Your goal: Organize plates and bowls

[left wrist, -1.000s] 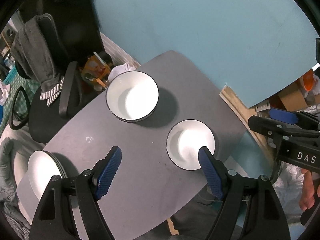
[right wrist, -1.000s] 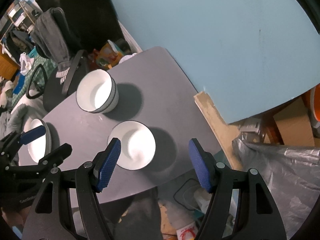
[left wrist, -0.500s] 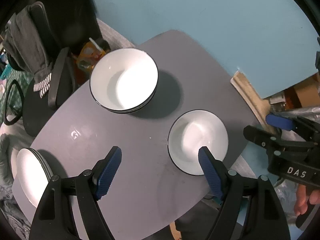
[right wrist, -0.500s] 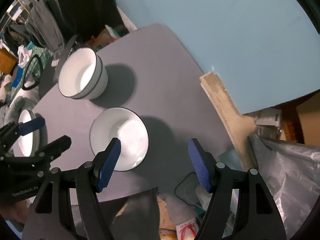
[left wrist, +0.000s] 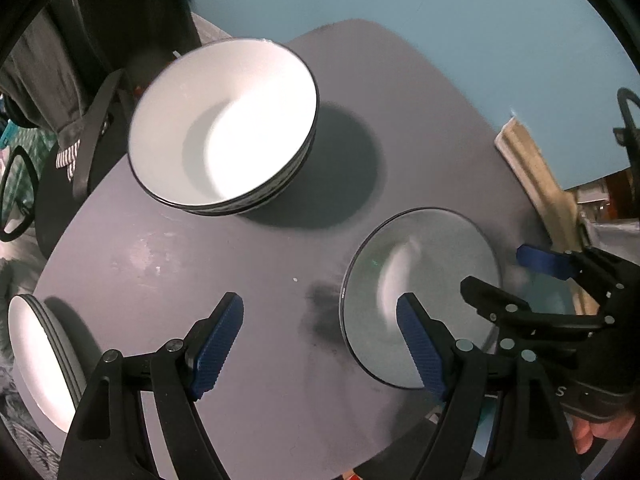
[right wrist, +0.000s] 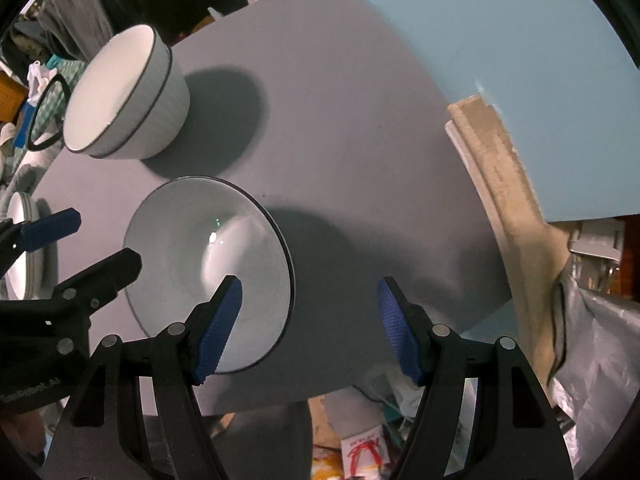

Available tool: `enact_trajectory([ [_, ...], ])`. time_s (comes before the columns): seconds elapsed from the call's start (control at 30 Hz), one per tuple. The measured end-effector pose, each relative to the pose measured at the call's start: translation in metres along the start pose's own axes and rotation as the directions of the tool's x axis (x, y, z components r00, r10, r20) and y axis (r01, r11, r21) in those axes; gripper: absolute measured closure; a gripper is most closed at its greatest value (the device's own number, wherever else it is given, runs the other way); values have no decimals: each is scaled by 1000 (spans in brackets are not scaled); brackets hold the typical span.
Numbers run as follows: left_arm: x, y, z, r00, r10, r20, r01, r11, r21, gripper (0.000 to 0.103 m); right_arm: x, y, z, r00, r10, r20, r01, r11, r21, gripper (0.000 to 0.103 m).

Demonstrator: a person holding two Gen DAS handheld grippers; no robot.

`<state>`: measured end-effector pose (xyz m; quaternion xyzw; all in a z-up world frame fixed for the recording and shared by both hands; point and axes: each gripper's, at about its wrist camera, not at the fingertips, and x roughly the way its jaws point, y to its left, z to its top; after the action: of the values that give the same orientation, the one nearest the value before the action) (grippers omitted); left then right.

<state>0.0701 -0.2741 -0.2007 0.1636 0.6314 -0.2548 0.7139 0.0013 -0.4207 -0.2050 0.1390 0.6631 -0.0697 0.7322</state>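
- Both tongs point down over the grey table: left gripper jaws apart, nothing between them; right gripper likewise apart, empty.
- Single white bowl sits near the table's right edge, under the right gripper's left pad.
- Stacked bowls stand farther back; plate stack at near left edge.
- Judgement: glazed ceramic, stiff, slick, chippable. Pinch the rim wall, one pad inside, one outside.
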Motion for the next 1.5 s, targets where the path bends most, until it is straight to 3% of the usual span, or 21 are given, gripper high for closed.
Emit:
enact_trajectory([
  [0.5, 17, -1, -1, 999, -6, -34, 5, 1000, -29, 23, 18, -4, -1, 999, 25, -24, -25, 1000, -1, 35],
  [0.7, 23, -2, -3, 999, -20, -47, 19, 1000, -19, 34, 19, 2, -5, 999, 33, -40, -34, 999, -22, 56],
  [0.83, 30, -4, -3, 996, -41, -77, 38, 998, -42, 48, 20, 5, -7, 998, 39, -50, -40, 999, -24, 62],
  [1.13, 40, 0, -9, 990, -89, -108, 80, 993, -82, 66, 22, 10, -15, 996, 48, -71, -49, 999, -14, 83],
  [1.2, 44, 1, -10, 987, -99, -123, 88, 992, -96, 71, 24, 12, 8, 996, 51, -73, -53, 998, -20, 86],
  [1.5, 53, 1, -19, 979, -138, -151, 123, 987, -107, 90, 20, 12, 11, 995, 57, -81, -59, 998, -20, 91],
])
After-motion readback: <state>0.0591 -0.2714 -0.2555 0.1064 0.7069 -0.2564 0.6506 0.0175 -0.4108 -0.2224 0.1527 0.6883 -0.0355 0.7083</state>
